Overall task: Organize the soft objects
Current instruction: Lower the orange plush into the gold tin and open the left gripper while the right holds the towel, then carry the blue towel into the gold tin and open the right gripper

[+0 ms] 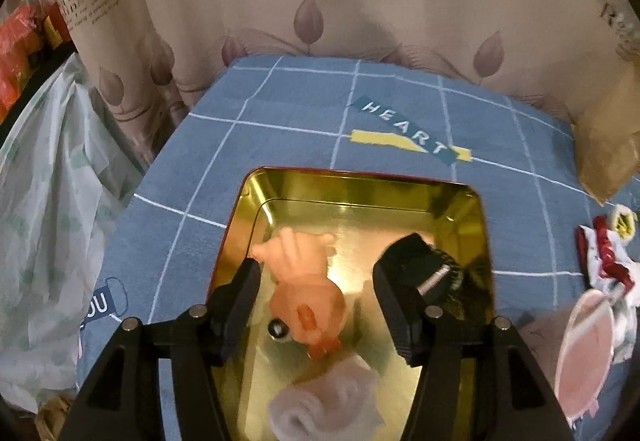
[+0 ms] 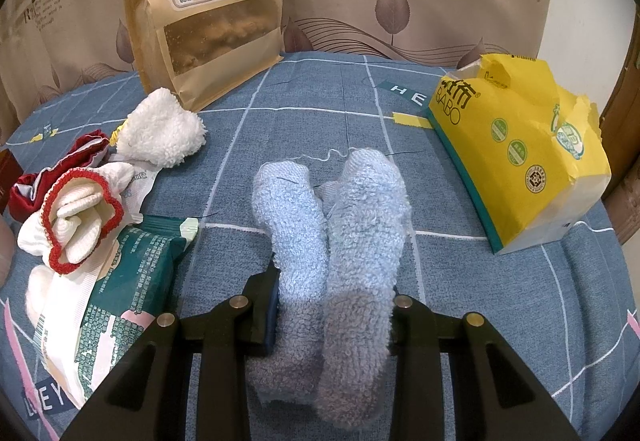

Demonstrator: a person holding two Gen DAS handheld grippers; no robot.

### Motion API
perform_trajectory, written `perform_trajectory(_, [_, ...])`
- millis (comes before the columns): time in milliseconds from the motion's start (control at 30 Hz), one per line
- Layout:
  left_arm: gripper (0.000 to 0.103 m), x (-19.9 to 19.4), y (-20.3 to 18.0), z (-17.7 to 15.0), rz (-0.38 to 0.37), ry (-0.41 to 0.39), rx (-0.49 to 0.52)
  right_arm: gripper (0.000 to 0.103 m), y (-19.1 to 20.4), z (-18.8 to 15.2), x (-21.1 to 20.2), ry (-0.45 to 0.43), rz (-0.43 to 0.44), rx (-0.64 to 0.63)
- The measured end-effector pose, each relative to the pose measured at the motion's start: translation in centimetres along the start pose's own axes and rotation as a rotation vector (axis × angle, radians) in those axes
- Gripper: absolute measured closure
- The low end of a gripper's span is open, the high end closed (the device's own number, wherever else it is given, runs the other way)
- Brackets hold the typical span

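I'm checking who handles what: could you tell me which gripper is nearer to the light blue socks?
Right. The right gripper is shut on the light blue socks; the left gripper hangs open over the gold tin, with no blue socks in its view.

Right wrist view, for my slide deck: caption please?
Right gripper shut on blue socks above the checked cloth, between wipes pack and tissue pack.

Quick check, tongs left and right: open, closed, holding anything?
Left tongs: open over the gold tin, holding nothing.
Right tongs: closed on the blue socks.
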State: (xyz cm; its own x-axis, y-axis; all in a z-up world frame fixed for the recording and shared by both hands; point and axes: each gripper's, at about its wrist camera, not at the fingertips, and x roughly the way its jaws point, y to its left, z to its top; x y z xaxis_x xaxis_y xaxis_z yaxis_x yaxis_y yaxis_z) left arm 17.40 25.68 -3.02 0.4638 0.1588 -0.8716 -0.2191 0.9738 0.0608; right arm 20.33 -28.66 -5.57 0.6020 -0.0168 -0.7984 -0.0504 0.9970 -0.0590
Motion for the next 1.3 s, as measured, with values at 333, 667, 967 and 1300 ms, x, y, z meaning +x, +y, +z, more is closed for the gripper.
perform_trajectory(333, [0.043, -5.7, -1.3, -2.8, 0.001, -0.082, 0.026, 0.072, 0.2, -0.1, -0.1, 0.0, -0.006, -0.005])
perform_trajectory(667, [0.043, -10.7, -1.2, -8.7, 0.074, -0.211, 0.028, 0.071, -0.3, 0.0, 0.0, 0.001, 0.026, 0.023])
perform_trajectory(967, [0.043, -10.5, -0.3, -11.6, 0.054, -0.218, -0.017, 0.063, -0.2, -0.6, -0.7, -0.002, -0.001, 0.0])
perform_trajectory(1300, [0.043, -10.4, 1.0, -11.9, 0.02, -0.225, -0.064, 0.072, -1.0, -1.6, -2.6, -0.022, -0.021, -0.002])
